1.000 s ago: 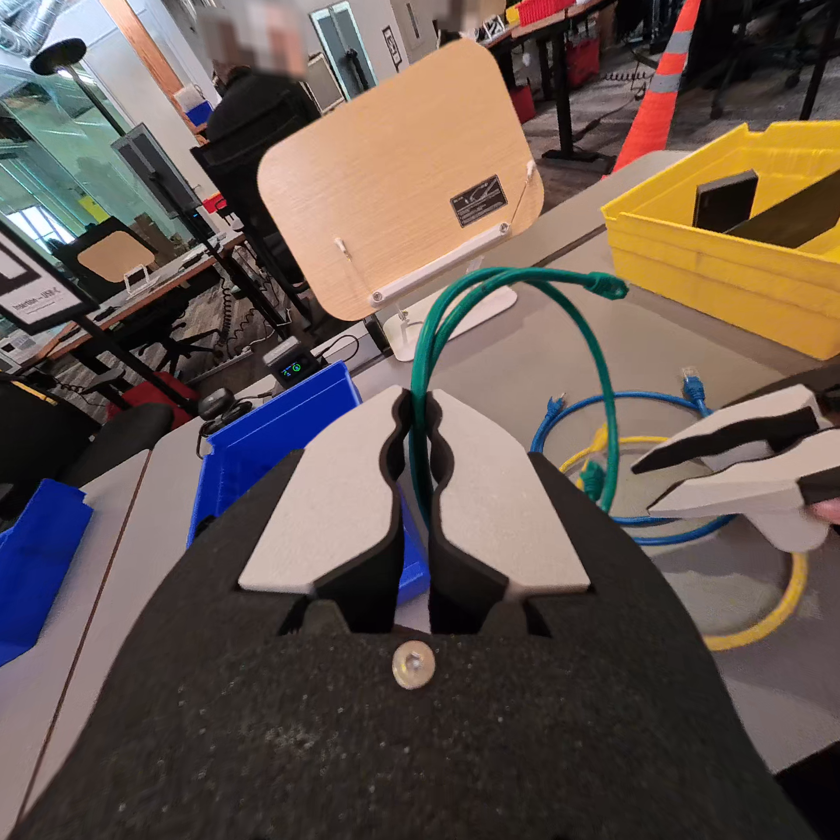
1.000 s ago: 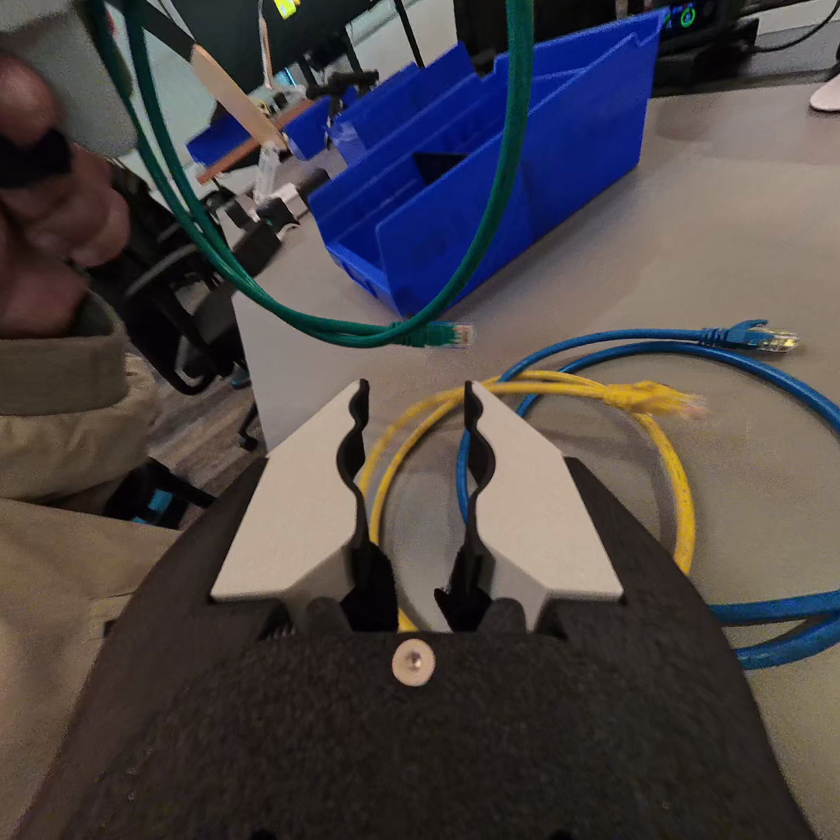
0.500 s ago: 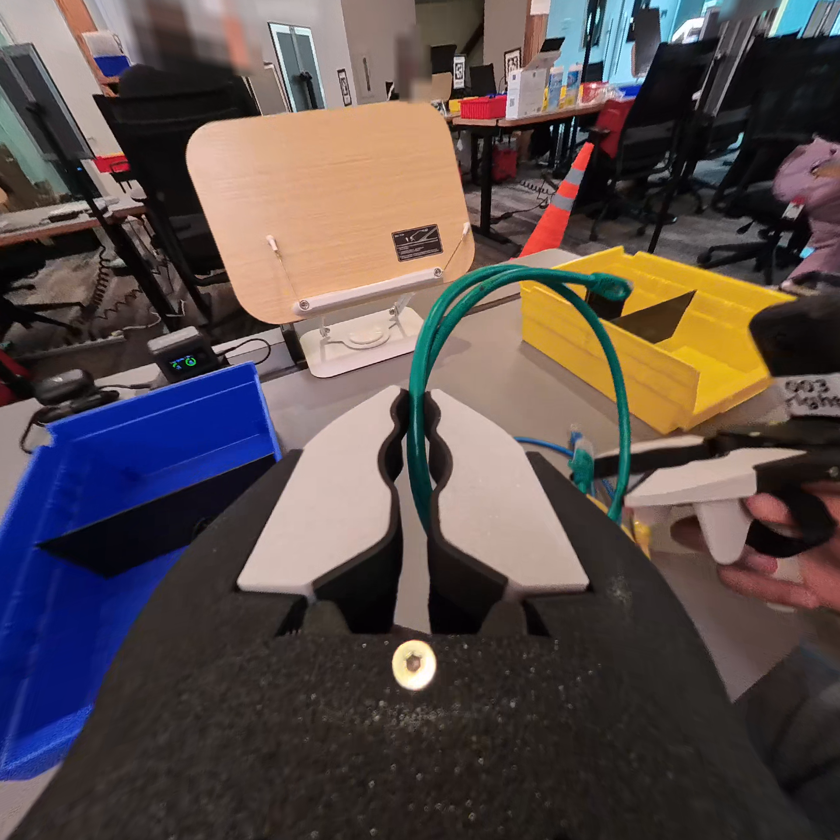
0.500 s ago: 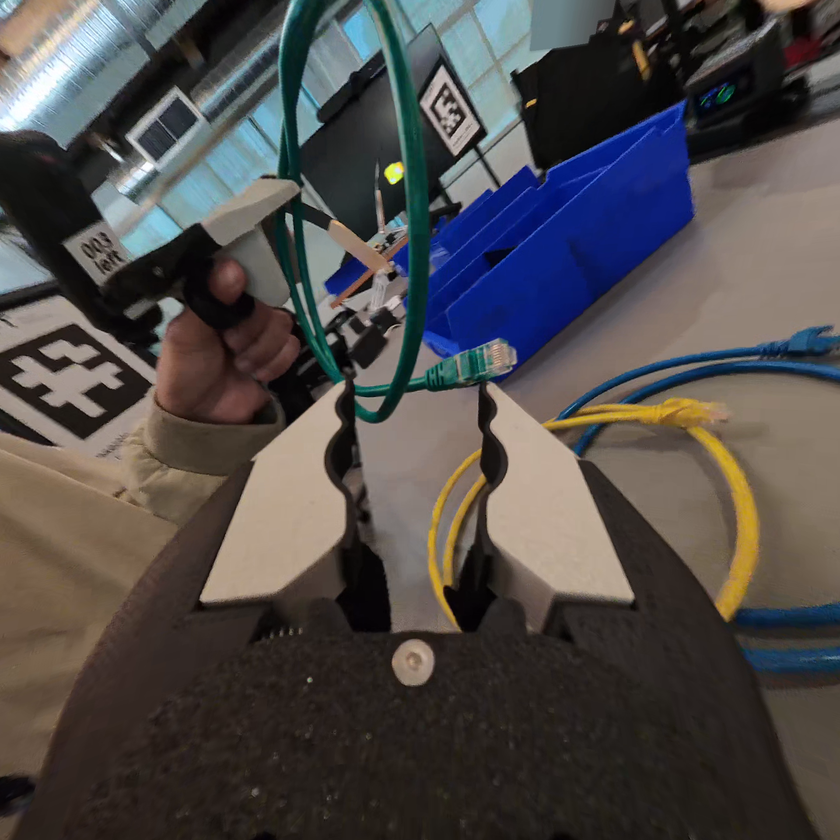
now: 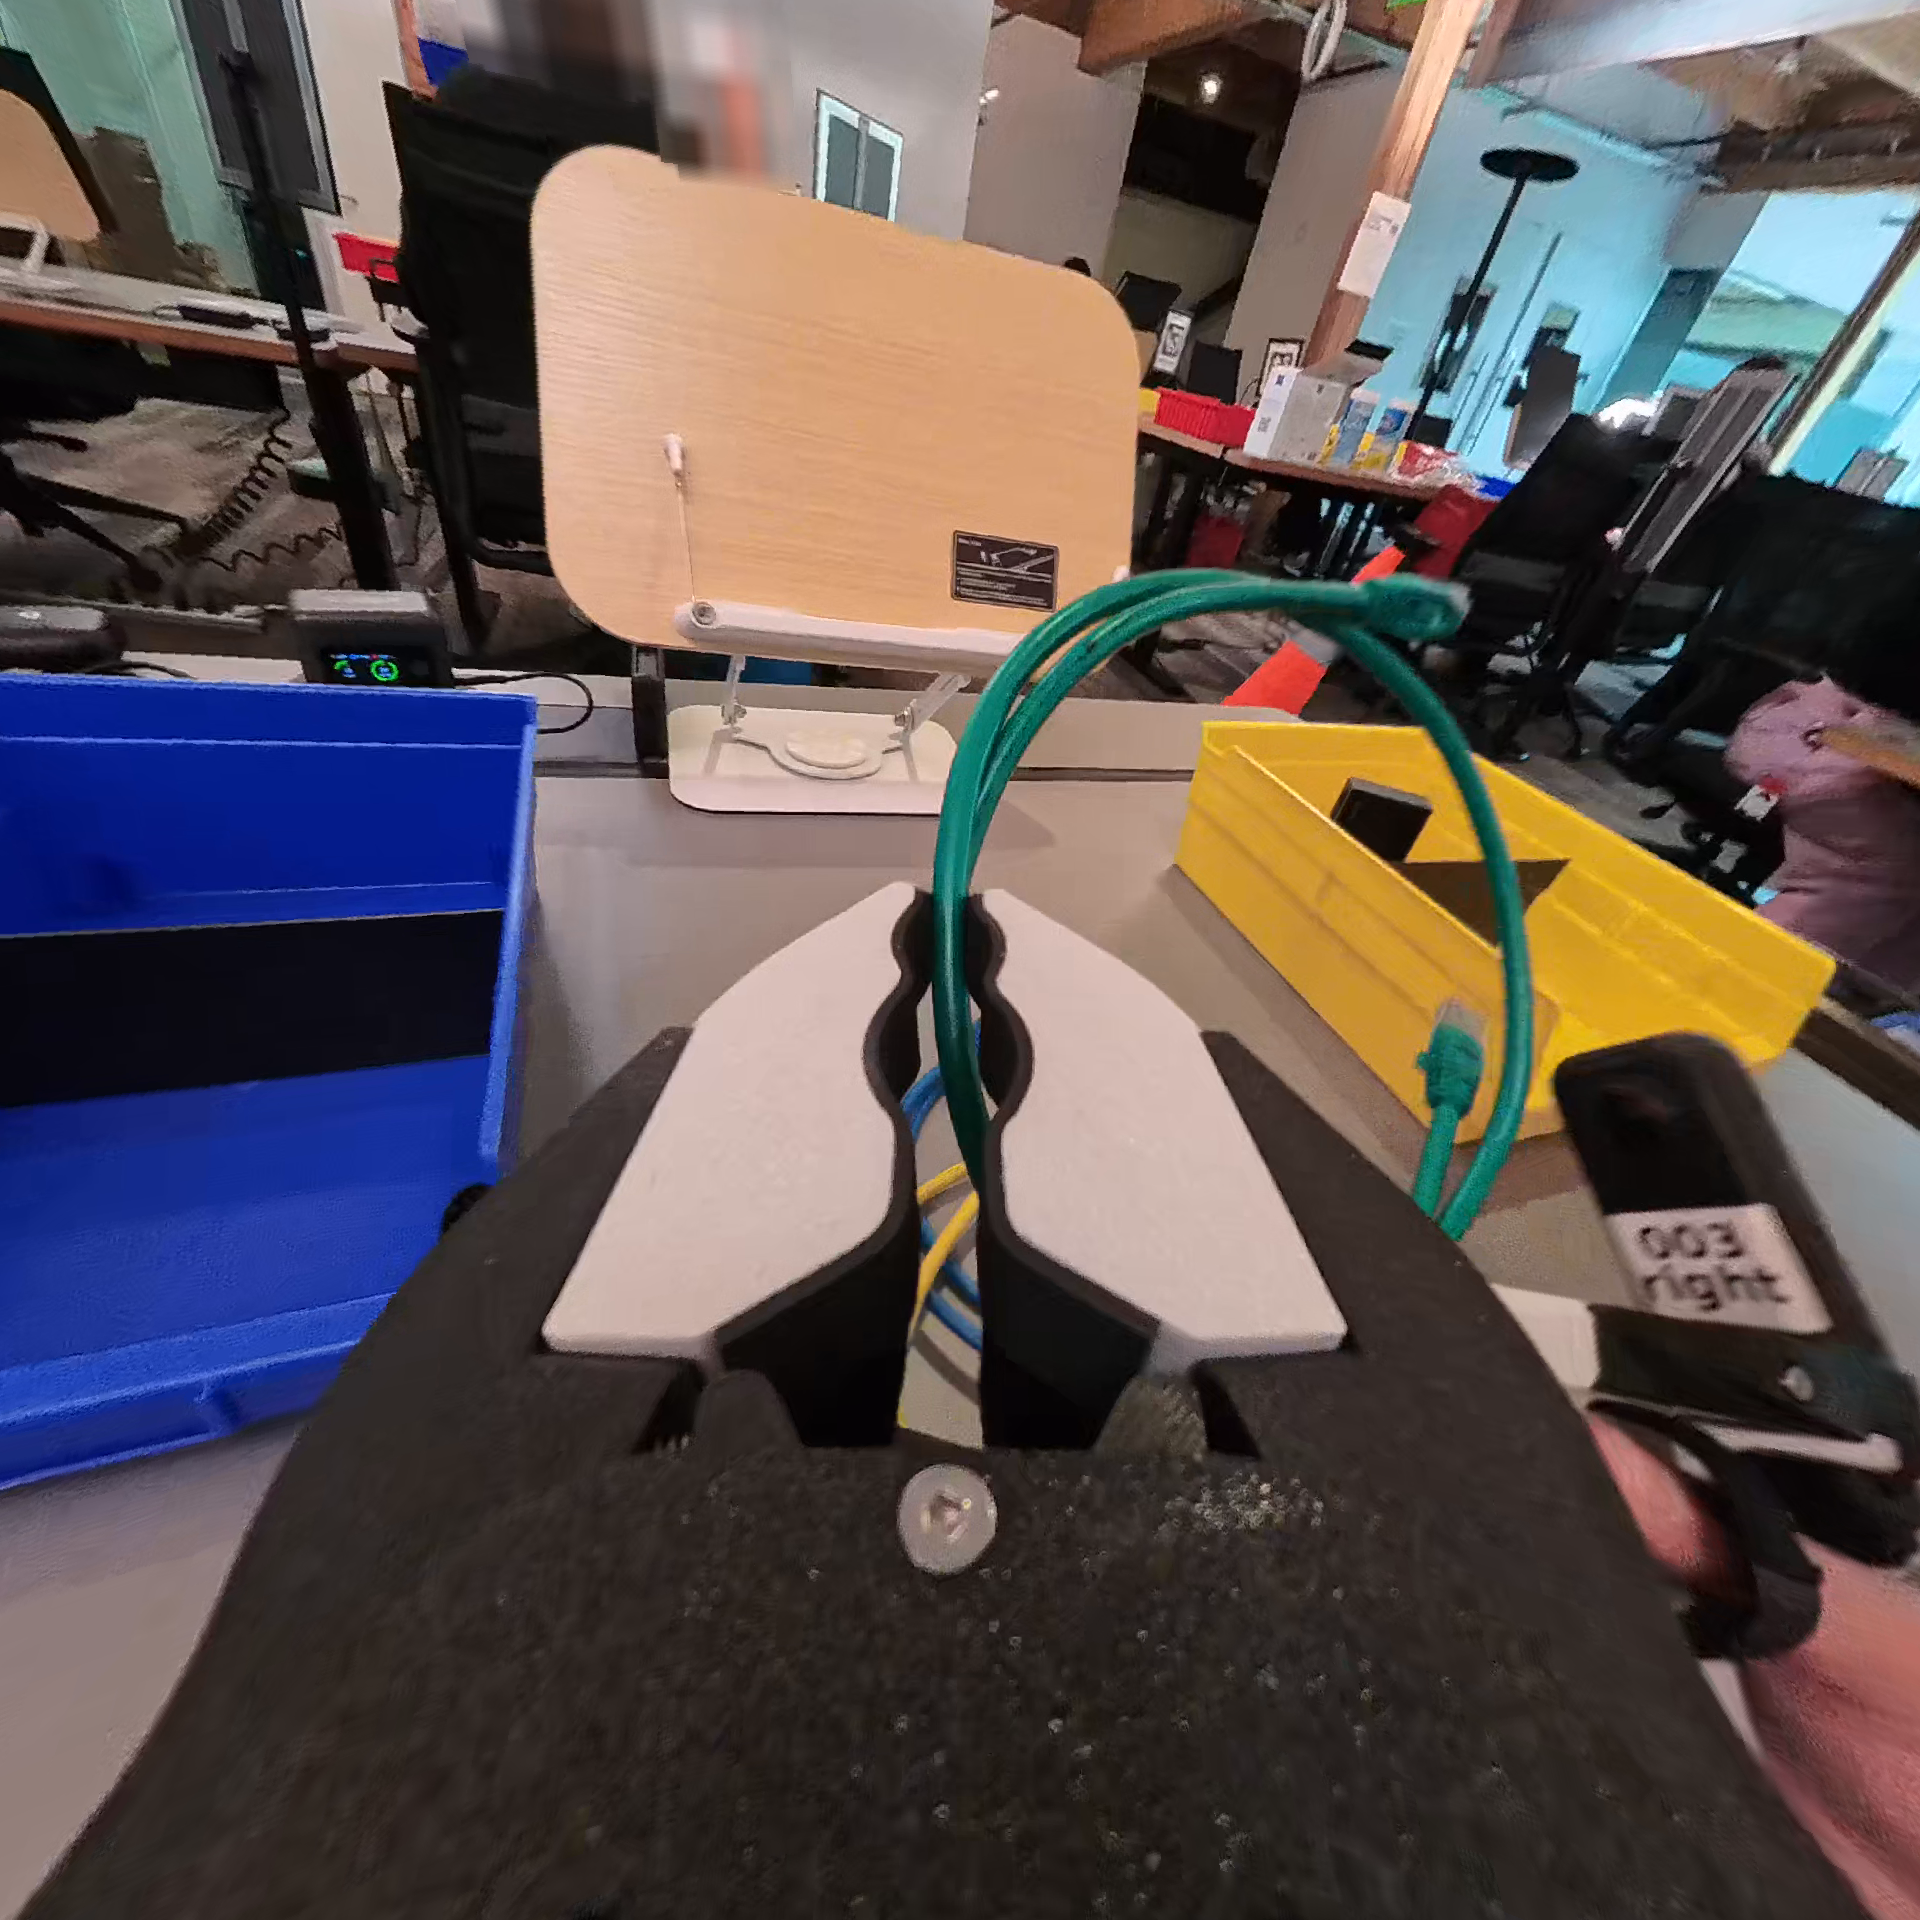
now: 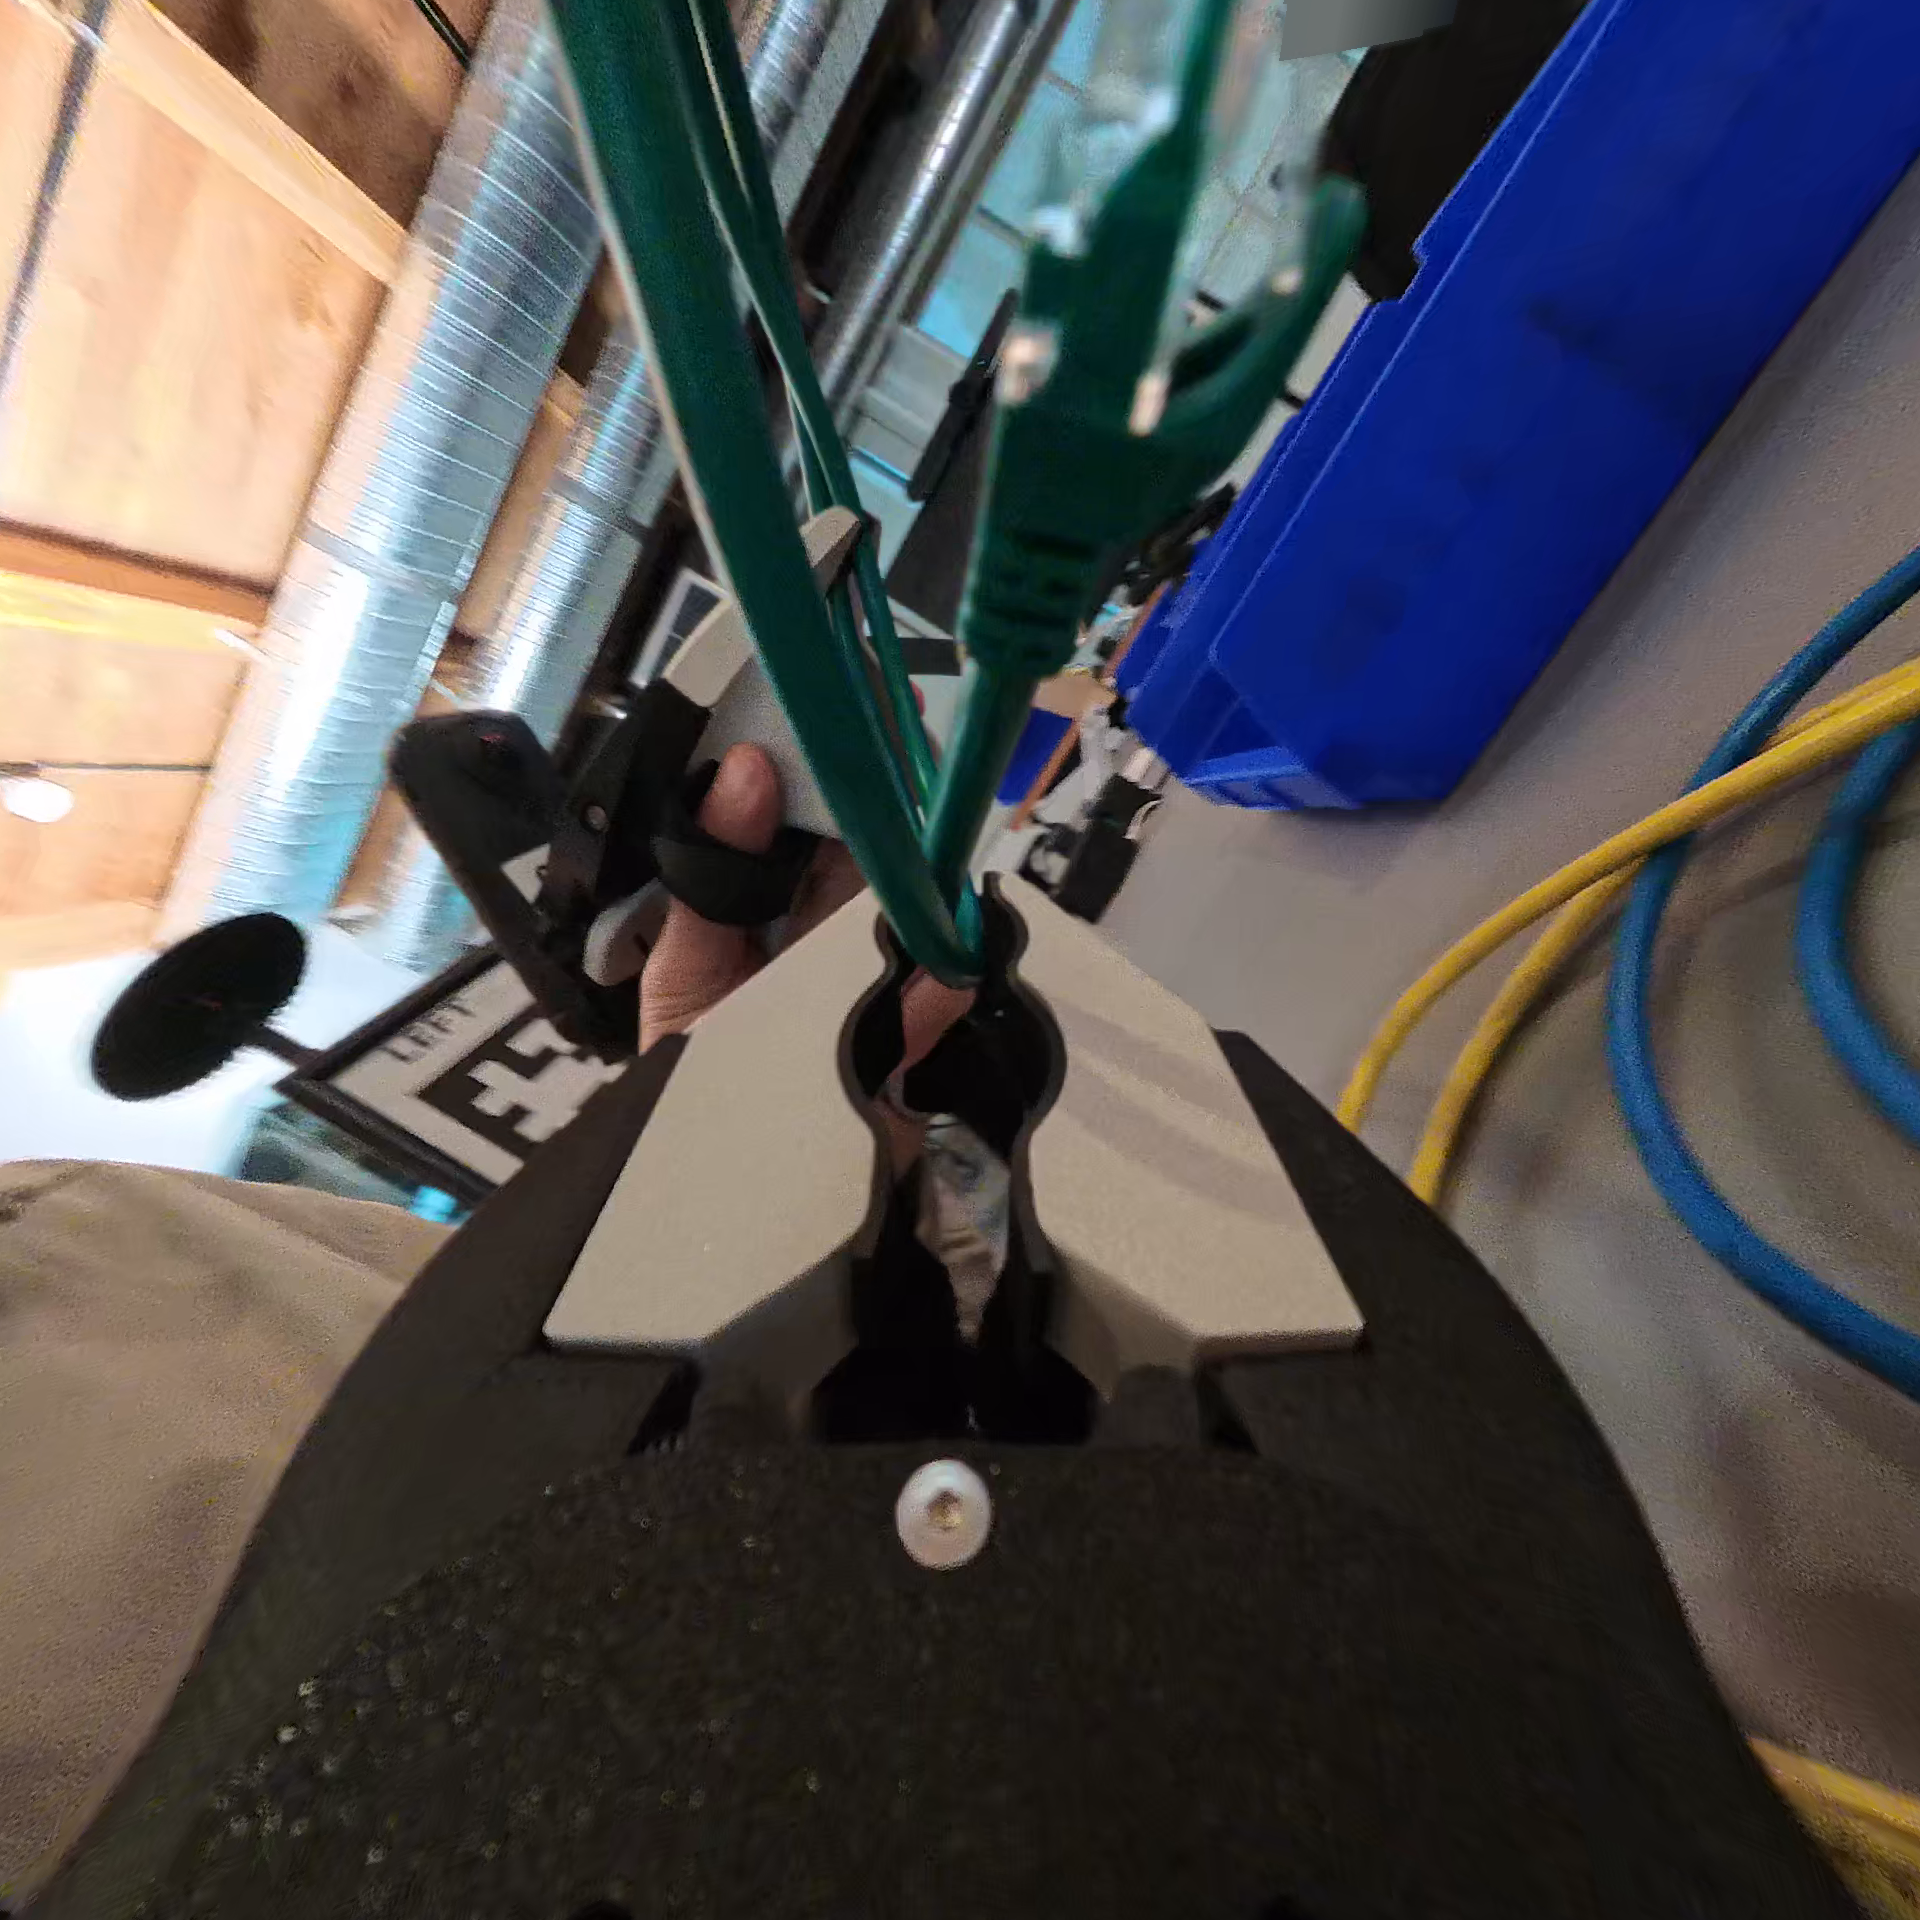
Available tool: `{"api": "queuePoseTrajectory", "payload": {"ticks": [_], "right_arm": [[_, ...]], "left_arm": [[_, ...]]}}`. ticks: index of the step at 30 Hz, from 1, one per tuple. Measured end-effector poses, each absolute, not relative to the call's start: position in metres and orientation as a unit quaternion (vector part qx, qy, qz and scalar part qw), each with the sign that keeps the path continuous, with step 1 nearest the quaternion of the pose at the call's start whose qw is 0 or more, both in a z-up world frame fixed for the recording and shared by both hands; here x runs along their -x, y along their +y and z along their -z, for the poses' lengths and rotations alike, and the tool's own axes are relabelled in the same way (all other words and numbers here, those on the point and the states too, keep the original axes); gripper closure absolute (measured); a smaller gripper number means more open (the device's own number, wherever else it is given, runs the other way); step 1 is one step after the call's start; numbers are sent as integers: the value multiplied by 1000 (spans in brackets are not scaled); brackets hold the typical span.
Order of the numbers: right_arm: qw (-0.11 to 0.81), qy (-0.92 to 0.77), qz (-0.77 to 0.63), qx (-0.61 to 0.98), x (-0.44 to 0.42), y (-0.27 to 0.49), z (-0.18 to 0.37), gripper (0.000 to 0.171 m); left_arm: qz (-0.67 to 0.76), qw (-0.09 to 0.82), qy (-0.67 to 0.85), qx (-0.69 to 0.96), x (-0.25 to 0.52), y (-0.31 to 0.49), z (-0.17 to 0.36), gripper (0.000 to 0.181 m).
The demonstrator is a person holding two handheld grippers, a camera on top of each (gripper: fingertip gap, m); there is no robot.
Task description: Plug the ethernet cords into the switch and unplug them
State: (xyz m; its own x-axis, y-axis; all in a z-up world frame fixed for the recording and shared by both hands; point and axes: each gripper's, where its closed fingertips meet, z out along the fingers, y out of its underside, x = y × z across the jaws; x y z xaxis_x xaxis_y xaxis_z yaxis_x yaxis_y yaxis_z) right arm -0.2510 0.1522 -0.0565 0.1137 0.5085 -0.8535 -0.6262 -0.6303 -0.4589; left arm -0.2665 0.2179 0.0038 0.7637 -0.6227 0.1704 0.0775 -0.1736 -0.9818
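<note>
My left gripper is shut on a green ethernet cord, held above the table. The cord loops up and right to one green plug, then hangs down to the right. A second green plug points up just above my right gripper, whose black body is at the right edge. In the right wrist view my right gripper is shut on the green cord just below that plug. No switch is clearly in view.
A yellow cord and a blue cord lie coiled on the grey table. A blue bin stands left, and a yellow bin holding black objects stands right. A wooden book stand is behind.
My right gripper has risen from over the yellow cord and shut on the green cord below its hanging plug. My left gripper still holds the cord and has swung its view to the right.
</note>
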Motion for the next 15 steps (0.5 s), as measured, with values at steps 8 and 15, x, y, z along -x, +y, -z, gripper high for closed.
{"api": "queuePoseTrajectory", "payload": {"ticks": [8, 15], "right_arm": [[559, -41, -399, 726, 155, 154, 32, 161], [642, -76, -8, 763, -32, 100, -41, 166]], "left_arm": [[337, 536, 310, 709, 253, 182, 42, 123], [356, 430, 374, 741, 246, 144, 118, 141]]}}
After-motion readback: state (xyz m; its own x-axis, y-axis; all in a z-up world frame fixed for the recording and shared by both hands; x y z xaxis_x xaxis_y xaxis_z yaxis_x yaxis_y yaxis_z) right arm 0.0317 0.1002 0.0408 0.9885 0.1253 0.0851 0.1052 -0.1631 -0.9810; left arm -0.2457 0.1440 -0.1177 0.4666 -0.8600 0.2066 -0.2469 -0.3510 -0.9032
